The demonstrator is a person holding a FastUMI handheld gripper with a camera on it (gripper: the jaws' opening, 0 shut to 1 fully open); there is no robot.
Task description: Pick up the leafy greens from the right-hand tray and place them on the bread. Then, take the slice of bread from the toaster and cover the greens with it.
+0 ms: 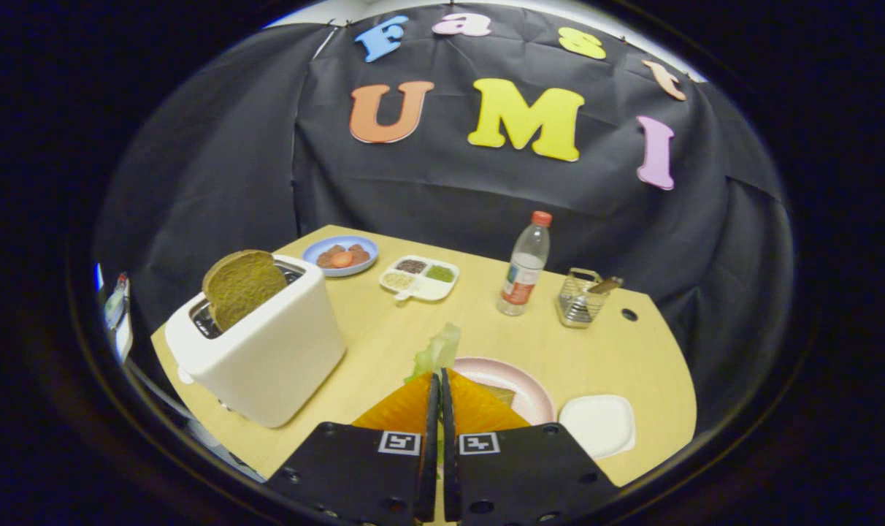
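Pale wood table [384, 343] (black cloth wall behind), fingers [479, 409] clamped on leafy greens [438, 349], toaster [267, 343] nearby.

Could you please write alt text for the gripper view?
The hand-held gripper is shut on leafy greens above a pink plate holding bread. A toaster with a slice stands alongside.

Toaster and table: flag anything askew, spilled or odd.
Nothing spilled. The bread slice leans tilted out of the toaster, not upright. The gripper is shut on the greens, above the pink plate. The bottle stands upright.
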